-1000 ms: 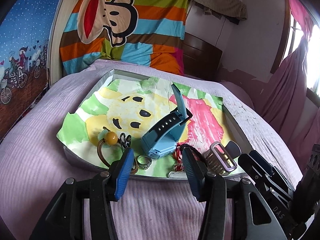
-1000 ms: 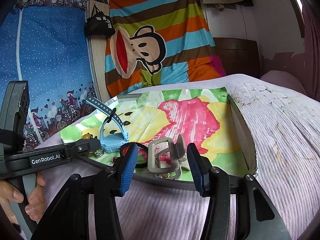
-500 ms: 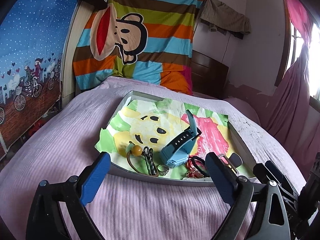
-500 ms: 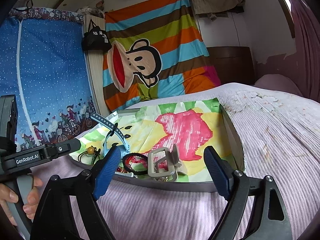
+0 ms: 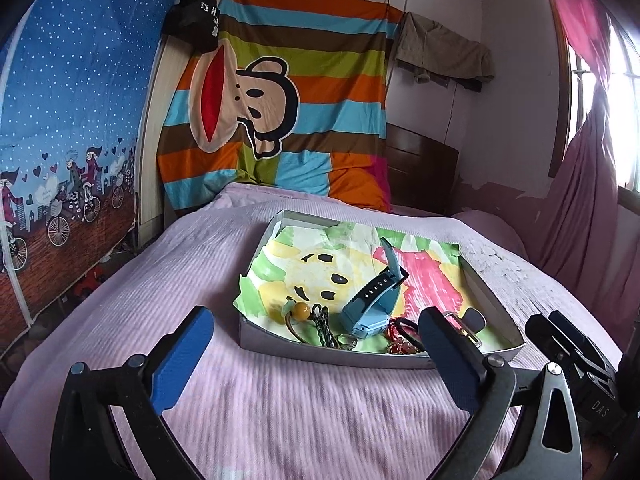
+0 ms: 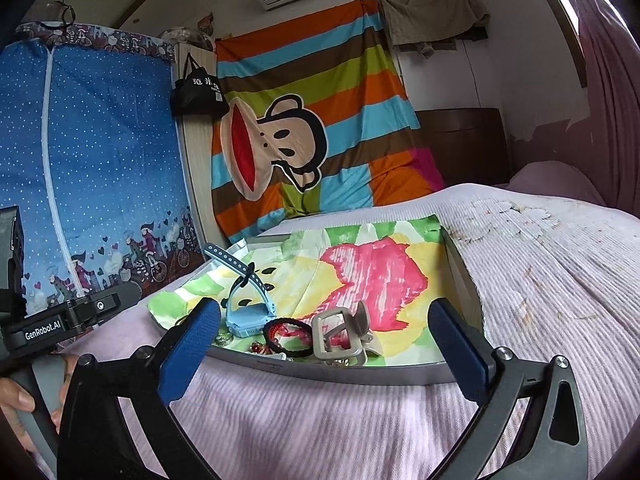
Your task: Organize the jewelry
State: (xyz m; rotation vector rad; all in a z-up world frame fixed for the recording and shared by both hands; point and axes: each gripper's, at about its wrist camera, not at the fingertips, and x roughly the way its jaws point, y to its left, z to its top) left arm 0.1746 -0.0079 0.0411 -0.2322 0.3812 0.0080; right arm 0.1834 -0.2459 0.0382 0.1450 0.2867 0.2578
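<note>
A shallow grey tray lined with a bright painted cloth lies on the bed; it also shows in the right wrist view. Along its near edge lie a blue watch, a cord with an amber bead, a dark braided chain, a ring, a black hair tie with red beads, and a grey hair claw. My left gripper is open and empty, in front of the tray. My right gripper is open and empty, also just short of the tray.
The pale purple bedspread surrounds the tray. A striped cartoon blanket hangs at the headboard. A blue wardrobe cover stands on the left. A pink curtain hangs on the right. The left gripper's body sits left of my right gripper.
Both grippers have opened wide and pulled back from the tray, so the tray looks smaller. Nothing was picked up and the items in the tray have not moved.
</note>
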